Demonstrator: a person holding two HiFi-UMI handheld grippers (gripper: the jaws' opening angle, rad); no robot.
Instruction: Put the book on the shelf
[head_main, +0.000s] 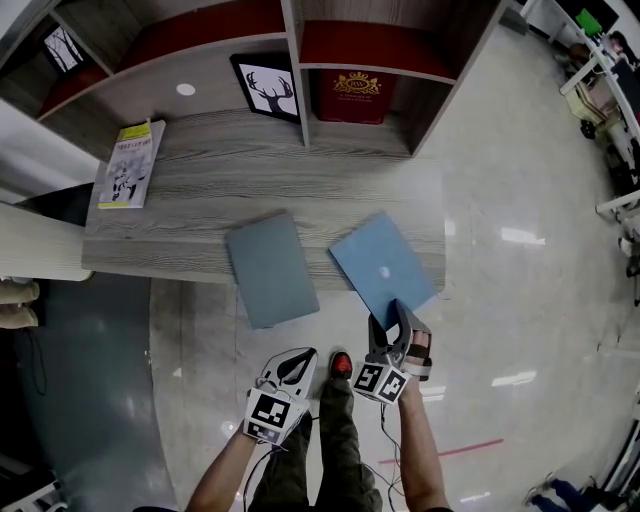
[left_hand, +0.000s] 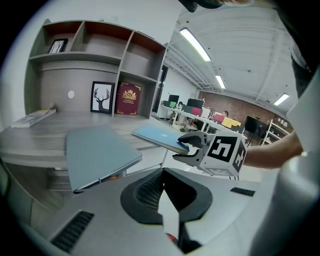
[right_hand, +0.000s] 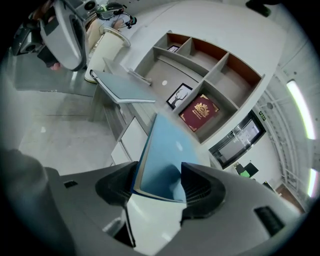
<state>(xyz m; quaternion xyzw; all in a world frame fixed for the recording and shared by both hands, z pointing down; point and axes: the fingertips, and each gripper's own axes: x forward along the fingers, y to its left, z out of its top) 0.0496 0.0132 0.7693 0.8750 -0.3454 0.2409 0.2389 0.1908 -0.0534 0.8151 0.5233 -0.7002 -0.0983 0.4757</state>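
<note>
Right gripper (head_main: 397, 318): jaws spread wide, with the near corner of the light blue book (head_main: 383, 265) sitting between them. From the left gripper view one jaw sits above that corner and one below it. I don't see the pads clamped on the cover, so I read this as open around the book, not a grip.

The book lies flat on the grey wooden desk (head_main: 200, 195), at its front right, angled, with its near end overhanging the desk edge above the glossy floor. It's not in any shelf compartment.

Left gripper (head_main: 296, 360): jaws apart, nothing between them. It hangs off the desk, below and in front of the grey-blue book (head_main: 272, 270). That book also lies flat and overhangs the front edge, just left of the light blue one, the two apart.

The shelf unit (head_main: 300, 60) stands at the back of the desk. A framed deer picture (head_main: 270, 88) leans in the compartment left of the divider, and a dark red book (head_main: 357, 92) stands in the one to its right. A thin booklet (head_main: 130, 163) lies at the far left of the desk.
</note>
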